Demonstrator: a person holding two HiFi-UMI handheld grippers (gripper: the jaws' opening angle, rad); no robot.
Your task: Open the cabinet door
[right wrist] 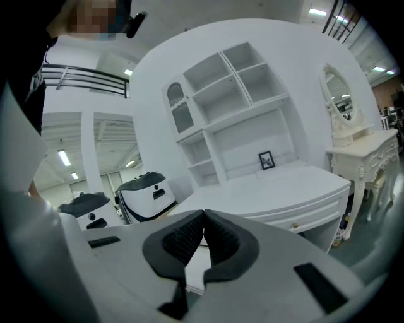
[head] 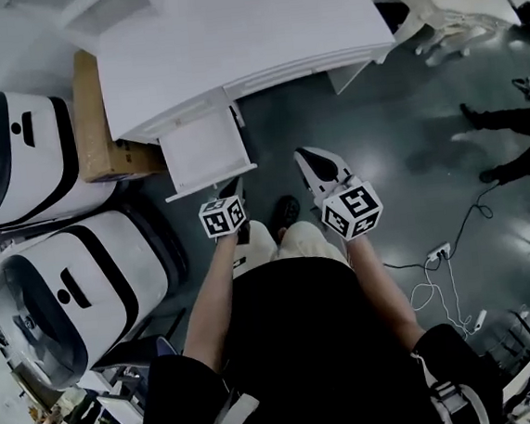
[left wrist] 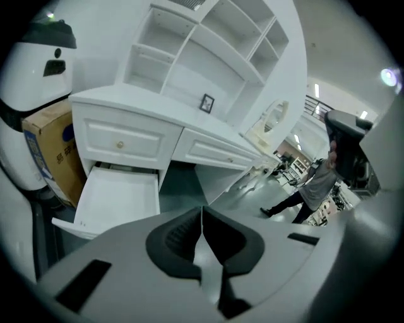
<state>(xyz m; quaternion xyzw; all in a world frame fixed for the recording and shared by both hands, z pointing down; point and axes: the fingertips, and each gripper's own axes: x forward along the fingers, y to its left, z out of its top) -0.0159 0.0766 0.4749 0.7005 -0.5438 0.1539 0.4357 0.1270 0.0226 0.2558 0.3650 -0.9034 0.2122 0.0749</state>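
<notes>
Cabinet door (head: 205,154) looks already swung out from under the table (head: 229,33), below its left drawer. In head view it sits at abt 11 o'clock from the left hand-held gripper (head: 233,189), just beyond it and not touching.

Left hand-held gripper: jaws pressed together, nothing betw. them. Right hand-held gripper (head: 304,156): same, jaws together, empty, at 3 o'clock of the left one and pointing over the tabletop.

Step, as I read it: the opening part seems done, w/ both tools off the door. If the door needs to go wider, the next move calls for parting one set of jaws and getting them on the door's free edge. I can't make out a handle.

Writing: the cardboard box (head: 97,111) at 9 o'clock of the door has blue print, too blurred to read. Marker cubes show b/w square codes only, no words. Small framed picture (right wrist: 266,160) on the table is too small to tell. No brand seen.
</notes>
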